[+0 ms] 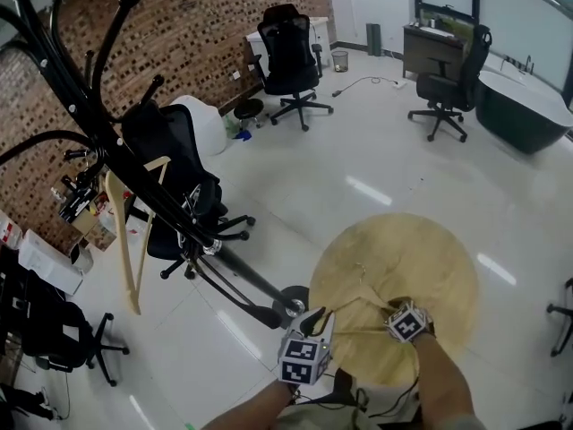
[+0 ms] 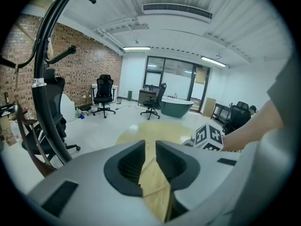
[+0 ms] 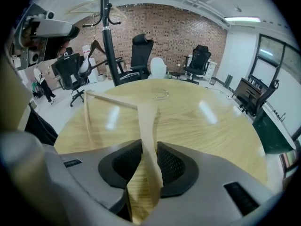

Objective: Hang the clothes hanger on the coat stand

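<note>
A pale wooden hanger lies on the round wooden table, its metal hook pointing away from me. My right gripper is shut on one arm of this hanger, the wood filling the gap between the jaws. My left gripper is shut on another part of the same hanger, at the table's near left edge. The black coat stand rises to the left of the table, with another wooden hanger hanging on it. In the head view both grippers, left and right, sit at the table's near rim.
The stand's round base rests on the floor just left of the table. A black office chair stands behind the stand, and more chairs stand further back. A dark tub is at the far right. Brick wall on the left.
</note>
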Tool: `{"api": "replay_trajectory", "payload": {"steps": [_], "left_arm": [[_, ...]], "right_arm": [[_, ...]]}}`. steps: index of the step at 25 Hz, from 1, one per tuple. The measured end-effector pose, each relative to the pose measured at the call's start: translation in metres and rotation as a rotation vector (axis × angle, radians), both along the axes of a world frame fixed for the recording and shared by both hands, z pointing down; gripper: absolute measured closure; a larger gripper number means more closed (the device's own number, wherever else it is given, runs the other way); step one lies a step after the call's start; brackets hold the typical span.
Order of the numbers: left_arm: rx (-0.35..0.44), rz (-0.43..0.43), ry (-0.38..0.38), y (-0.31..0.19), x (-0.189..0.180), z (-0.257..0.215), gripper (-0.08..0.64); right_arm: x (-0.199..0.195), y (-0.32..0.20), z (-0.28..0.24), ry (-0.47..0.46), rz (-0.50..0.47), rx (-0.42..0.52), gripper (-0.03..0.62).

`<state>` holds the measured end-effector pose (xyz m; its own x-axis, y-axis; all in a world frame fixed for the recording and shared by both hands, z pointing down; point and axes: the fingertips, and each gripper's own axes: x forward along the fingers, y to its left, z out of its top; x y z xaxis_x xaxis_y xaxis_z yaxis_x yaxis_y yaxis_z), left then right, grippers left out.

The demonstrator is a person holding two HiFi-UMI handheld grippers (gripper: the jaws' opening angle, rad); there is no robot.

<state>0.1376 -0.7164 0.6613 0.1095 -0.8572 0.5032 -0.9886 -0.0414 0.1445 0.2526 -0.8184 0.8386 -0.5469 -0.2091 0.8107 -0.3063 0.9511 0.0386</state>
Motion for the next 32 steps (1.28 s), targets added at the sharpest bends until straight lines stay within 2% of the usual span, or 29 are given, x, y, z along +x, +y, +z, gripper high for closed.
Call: {"api": "replay_trajectory", "payload": {"steps": [3, 5, 9, 13, 18, 26, 30, 32], "left_arm": [[0.014, 0.025, 0.015, 0.003, 0.008, 0.0, 0.485], [0.025, 0.046, 0.026, 0.006, 0.012, -0.004, 0.485], [0.041, 0.087, 0.059, 0.021, 0.019, -0.011, 0.485], [0.058, 0.141, 0.096, 0.054, -0.004, 0.001, 0.485], [0.057, 0.224, 0.13, 0.091, 0.009, 0.001, 0.485], [0.047, 0.316, 0.123, 0.137, 0.033, 0.003, 0.485], [0.058, 0.334, 0.116, 0.147, 0.044, -0.006, 0.485], [0.066, 0.334, 0.115, 0.148, 0.045, -0.008, 0.485]], "right_arm": [[0.011, 0.029, 0.005, 0.044, -0.002, -0.032, 0.515], [0.025, 0.048, 0.006, 0.074, 0.049, -0.059, 0.529], [0.057, 0.097, 0.005, 0.083, 0.249, -0.122, 0.535], [0.05, 0.167, 0.023, 0.089, 0.455, -0.167, 0.535], [0.059, 0.236, 0.03, 0.09, 0.664, -0.228, 0.535], [0.075, 0.279, 0.03, 0.019, 0.937, -0.261, 0.535], [0.088, 0.276, 0.023, -0.022, 0.975, -0.23, 0.531], [0.093, 0.277, 0.022, -0.006, 0.985, -0.231, 0.529]]}}
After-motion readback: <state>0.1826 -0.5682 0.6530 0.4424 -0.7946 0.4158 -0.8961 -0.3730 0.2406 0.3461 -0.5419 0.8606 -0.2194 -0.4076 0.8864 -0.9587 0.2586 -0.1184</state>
